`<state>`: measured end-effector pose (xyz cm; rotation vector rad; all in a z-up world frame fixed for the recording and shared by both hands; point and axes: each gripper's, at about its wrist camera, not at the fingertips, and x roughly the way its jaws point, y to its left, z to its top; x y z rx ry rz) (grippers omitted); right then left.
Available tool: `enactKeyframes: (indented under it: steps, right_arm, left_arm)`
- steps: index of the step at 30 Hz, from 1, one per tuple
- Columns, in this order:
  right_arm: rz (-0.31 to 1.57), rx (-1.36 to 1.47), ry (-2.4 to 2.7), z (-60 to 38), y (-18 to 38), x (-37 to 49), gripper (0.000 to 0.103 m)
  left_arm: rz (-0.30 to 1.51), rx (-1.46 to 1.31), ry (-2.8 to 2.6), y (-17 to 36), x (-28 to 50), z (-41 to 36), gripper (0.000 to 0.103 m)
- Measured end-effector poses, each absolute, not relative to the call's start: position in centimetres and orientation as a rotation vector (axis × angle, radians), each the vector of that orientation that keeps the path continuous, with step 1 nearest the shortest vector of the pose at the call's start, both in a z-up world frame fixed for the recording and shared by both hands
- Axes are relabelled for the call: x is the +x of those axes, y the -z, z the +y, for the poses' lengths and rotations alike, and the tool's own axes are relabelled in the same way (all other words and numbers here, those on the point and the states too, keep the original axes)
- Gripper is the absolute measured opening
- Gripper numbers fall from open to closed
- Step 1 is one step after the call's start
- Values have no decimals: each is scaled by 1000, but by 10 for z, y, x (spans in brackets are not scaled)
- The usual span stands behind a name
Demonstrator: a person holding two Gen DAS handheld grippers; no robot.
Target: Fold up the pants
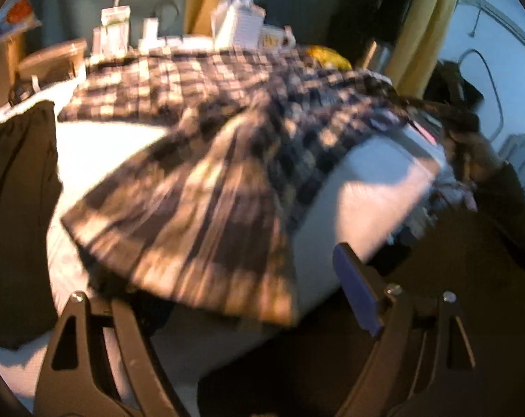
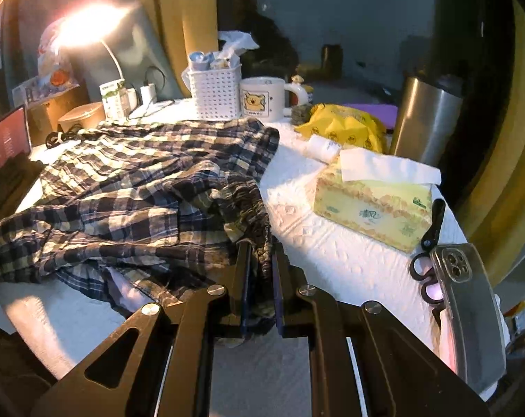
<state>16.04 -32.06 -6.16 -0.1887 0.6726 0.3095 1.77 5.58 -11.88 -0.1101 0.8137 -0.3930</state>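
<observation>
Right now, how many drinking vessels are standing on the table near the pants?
2: a white mug with a bear picture behind the plaid pants, beside the white basket, and a steel tumbler at the right, behind the tissue box. Clutter may hide others.

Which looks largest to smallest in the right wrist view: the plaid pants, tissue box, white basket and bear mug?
1. plaid pants
2. tissue box, though it sits nearer the camera
3. white basket
4. bear mug, only slightly smaller than the basket
</observation>
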Motion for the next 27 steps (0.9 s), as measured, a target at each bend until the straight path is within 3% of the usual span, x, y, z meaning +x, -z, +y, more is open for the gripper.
enactKeyframes:
  steps: [1, 2, 3, 4, 5, 6, 14, 22, 24, 26, 27]
  right_arm:
    - [660, -199, -311, -319, 60, 157, 12]
    - [646, -209, -310, -318, 58, 155, 12]
    - [629, -220, -307, -317, 56, 151, 12]
    - [619, -223, -307, -316, 53, 149, 12]
    - [611, -223, -307, -316, 50, 147, 12]
    - [598, -223, -310, -316, 46, 145, 12]
    - [544, -197, -335, -316, 22, 133, 12]
    - [761, -272, -258, -329, 73, 150, 13]
    - [769, -242, -245, -336, 79, 150, 23]
    - [745, -236, -217, -339, 73, 150, 44]
    - [727, -237, -209, -339, 69, 150, 46]
  left_arm:
    - [807, -110, 392, 119, 20, 54, 79]
    - [803, -110, 392, 118, 21, 53, 68]
    - [810, -109, 388, 117, 24, 54, 33]
    - [810, -109, 367, 114, 25, 57, 21]
    - [797, -126, 356, 111, 24, 64, 19]
    - [773, -170, 362, 103, 21, 74, 10]
    - [648, -379, 485, 51, -5, 118, 9]
    - [929, -309, 412, 95, -8, 127, 11]
    - [933, -282, 346, 95, -10, 139, 11]
    - [913, -264, 281, 90, -7, 152, 14]
    - [890, -240, 240, 84, -1, 158, 17]
